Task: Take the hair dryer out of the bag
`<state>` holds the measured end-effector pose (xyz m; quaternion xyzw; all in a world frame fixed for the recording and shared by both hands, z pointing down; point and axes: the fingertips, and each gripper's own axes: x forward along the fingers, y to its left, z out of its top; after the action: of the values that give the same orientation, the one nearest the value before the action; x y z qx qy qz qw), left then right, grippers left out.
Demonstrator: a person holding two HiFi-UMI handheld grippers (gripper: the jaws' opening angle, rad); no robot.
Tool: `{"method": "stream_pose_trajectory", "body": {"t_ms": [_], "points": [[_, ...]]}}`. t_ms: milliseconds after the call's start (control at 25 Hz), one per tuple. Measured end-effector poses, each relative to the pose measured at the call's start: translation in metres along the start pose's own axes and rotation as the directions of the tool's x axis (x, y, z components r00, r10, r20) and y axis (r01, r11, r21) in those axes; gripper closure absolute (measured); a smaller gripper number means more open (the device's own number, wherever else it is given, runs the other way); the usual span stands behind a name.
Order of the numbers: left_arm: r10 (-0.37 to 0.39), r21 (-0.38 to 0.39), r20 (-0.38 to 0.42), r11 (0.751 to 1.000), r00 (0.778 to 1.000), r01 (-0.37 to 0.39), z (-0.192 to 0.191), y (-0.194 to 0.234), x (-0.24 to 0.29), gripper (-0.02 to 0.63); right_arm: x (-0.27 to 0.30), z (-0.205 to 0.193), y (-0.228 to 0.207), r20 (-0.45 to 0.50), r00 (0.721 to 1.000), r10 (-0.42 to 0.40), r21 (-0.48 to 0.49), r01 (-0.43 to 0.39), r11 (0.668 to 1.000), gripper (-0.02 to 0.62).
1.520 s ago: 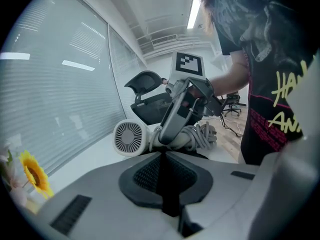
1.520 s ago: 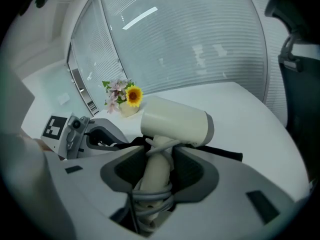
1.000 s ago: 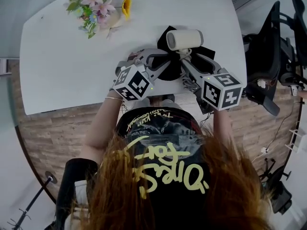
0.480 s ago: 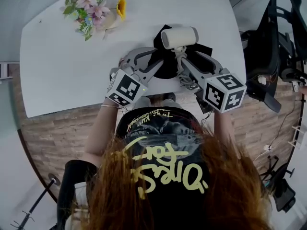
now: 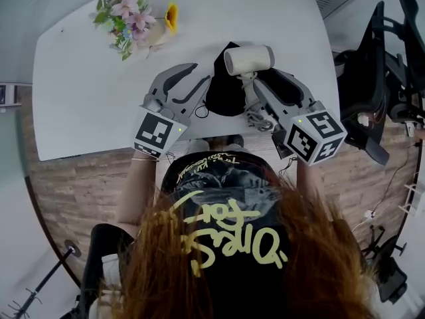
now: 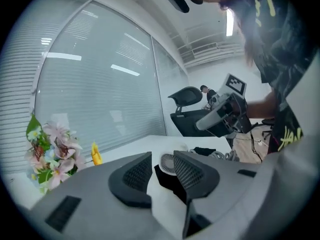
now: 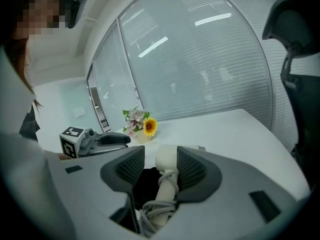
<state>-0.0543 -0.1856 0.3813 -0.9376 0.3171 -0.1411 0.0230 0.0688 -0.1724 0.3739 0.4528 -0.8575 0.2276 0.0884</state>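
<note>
Hair dryer (image 5: 249,58) looks all but out of the bag (image 5: 224,92)
Right gripper (image 7: 160,159) clamps its handle just above the bag, mid-table; left gripper (image 5: 199,73), jaws just opening, holds nothing. Setting down remains.

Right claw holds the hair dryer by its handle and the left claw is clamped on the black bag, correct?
No. The left claw is off the black bag: its jaws have just been opening and stand apart, empty, in the left gripper view. The right claw does hold the hair dryer.
</note>
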Motion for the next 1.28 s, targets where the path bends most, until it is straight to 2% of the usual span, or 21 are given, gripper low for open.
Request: {"method": "stream_pose_trajectory", "body": {"t_ms": [240, 600, 1280], "points": [[0.063, -0.007, 0.07, 0.998, 0.996, -0.063, 0.033, 0.014, -0.01, 0.476, -0.001, 0.022, 0.004, 0.053, 0.998, 0.025, -0.047, -0.022, 0.999, 0.41], [0.123, -0.024, 0.119, 0.992, 0.985, -0.121, 0.066, 0.027, -0.023, 0.476, -0.009, 0.06, 0.013, 0.151, 0.987, 0.053, -0.122, -0.035, 0.992, 0.41], [0.177, -0.041, 0.204, 0.984, 0.963, -0.173, 0.107, 0.039, -0.039, 0.476, -0.021, 0.104, 0.025, 0.278, 0.959, 0.056, -0.212, 0.005, 0.977, 0.41]]}}
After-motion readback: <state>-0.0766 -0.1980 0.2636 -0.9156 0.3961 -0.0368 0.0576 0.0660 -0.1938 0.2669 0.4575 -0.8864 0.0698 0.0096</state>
